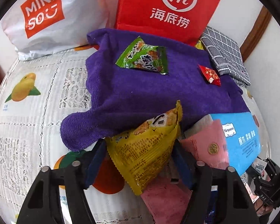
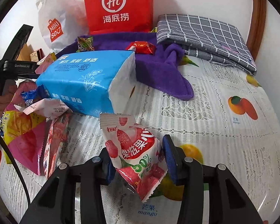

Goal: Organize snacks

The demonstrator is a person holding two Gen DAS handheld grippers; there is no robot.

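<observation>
tissue pack [image 2: 80,82] and snack heap [image 2: 33,130] crowd left, tablecloth [image 2: 224,130] open right

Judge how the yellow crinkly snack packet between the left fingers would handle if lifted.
The yellow crinkly snack packet probably flops: its film is creased and bent. It looks puffed, so likely light for its size. The glossy wrapper may slip between the blue fingers.

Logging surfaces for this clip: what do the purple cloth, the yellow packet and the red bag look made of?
Purple cloth: soft terry or microfibre, matte; fuzzy pile, limp folds.
Yellow packet: thin plastic film, glossy; glare, crinkles, serrated seal edge.
Red bag: probably paper or non-woven fabric, matte; it stands stiff with flat faces, but the weave is too small to tell.
</observation>
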